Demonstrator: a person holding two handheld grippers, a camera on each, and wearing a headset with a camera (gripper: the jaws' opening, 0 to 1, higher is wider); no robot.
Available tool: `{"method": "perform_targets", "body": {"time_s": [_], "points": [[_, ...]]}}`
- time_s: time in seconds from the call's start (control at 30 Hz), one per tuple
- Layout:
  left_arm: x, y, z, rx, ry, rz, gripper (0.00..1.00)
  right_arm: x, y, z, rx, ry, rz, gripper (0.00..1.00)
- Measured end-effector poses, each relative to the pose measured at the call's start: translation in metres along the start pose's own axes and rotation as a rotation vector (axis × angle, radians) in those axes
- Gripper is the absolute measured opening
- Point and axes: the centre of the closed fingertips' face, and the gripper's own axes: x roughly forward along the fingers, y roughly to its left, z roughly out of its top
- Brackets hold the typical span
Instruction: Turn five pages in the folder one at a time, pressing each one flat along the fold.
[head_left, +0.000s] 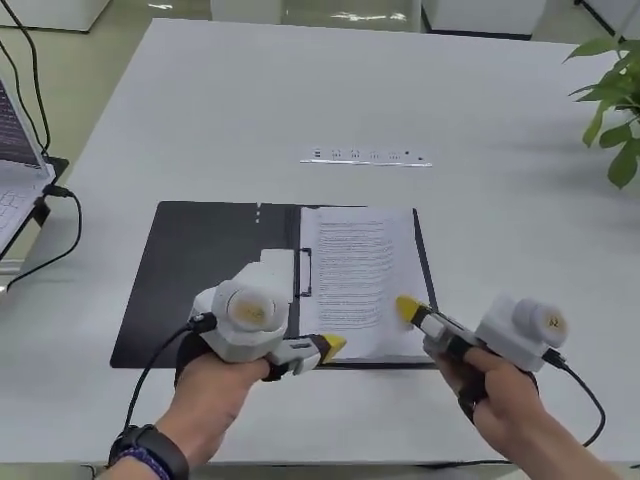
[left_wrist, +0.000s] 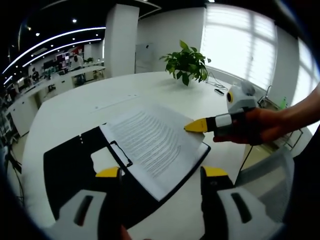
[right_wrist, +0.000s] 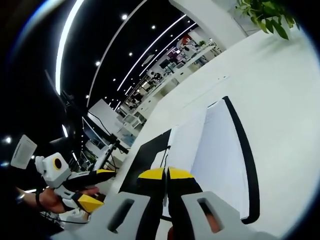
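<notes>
The left tongs (head_left: 330, 347) gape wide (yellow tips well apart in the left gripper view) at the near edge of the black folder (head_left: 200, 270). The right tongs (head_left: 410, 310) are closed, with the tip over the near right corner of the printed page (head_left: 355, 260); I cannot tell whether a sheet is pinched. The folder lies open on the white bench (head_left: 300, 100) just ahead of both tongs. Beyond it sits a socket strip (head_left: 365, 157), and a plant (head_left: 615, 110) stands far right.

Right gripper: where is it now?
Head view: the right gripper sits at the lower right corner of the printed page, right of the left gripper.
</notes>
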Motion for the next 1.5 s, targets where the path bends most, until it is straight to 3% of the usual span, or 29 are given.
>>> {"method": "perform_targets", "body": {"time_s": [0.17, 0.7, 1.2, 1.5], "points": [[-0.013, 0.009, 0.0, 0.001, -0.011, 0.022, 0.63, 0.014, 0.026, -0.008, -0.011, 0.013, 0.047, 0.0], [-0.057, 0.044, -0.013, -0.022, -0.028, 0.106, 0.65, 0.056, 0.083, -0.026, -0.021, 0.057, 0.158, 0.0], [-0.086, 0.065, -0.021, -0.055, -0.043, 0.169, 0.65, 0.089, 0.118, -0.051, -0.009, 0.131, 0.225, 0.0], [-0.094, 0.074, -0.022, -0.082, -0.056, 0.194, 0.64, 0.105, 0.132, -0.071, 0.003, 0.175, 0.244, 0.0]]}}
